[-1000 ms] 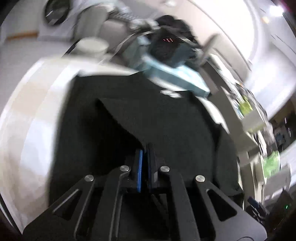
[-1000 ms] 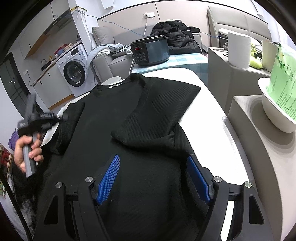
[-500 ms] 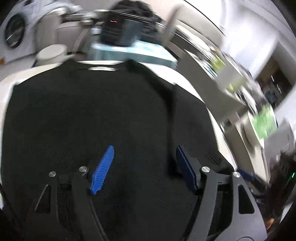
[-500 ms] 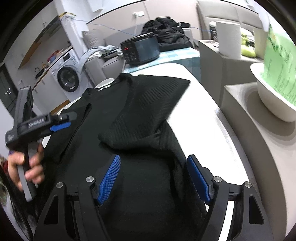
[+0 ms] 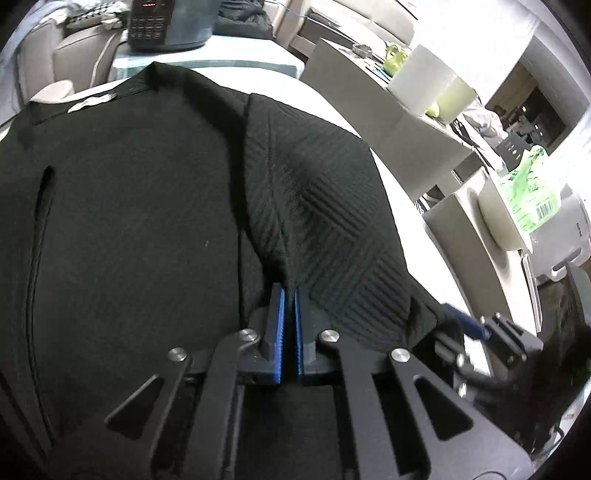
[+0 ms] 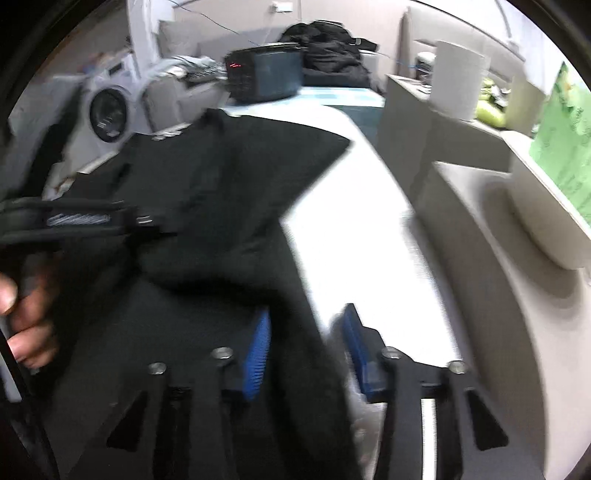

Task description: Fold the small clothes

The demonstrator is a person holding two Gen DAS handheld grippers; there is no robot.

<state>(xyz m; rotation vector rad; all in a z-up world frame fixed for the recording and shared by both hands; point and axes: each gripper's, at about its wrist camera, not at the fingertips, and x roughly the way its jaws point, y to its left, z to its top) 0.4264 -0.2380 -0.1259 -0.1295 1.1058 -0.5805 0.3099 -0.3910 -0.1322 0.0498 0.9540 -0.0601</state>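
A black knit top (image 5: 129, 206) lies spread on the white table (image 6: 351, 240), collar at the far end. Its right sleeve (image 5: 325, 192) is folded in over the body. My left gripper (image 5: 289, 291) is shut, with the near edge of that folded sleeve pinched between its blue pads. From the right wrist view the left gripper (image 6: 92, 221) shows at the left, held by a hand (image 6: 22, 295). My right gripper (image 6: 306, 328) is low over the top's right side; its jaws are closing with the fabric edge (image 6: 295, 295) between them, the pads still apart from it.
A dark multicooker (image 5: 162, 22) stands on a blue cloth beyond the collar, with dark clothes (image 6: 325, 40) behind. To the right, grey boxes carry a paper roll (image 6: 458, 81) and a white bowl (image 5: 506, 218) with a green packet. A washing machine (image 6: 107, 114) is at the far left.
My left gripper swept right across the top, opened, then shut on the folded sleeve's edge. My right gripper sank onto the right side of the top and its jaws narrowed.
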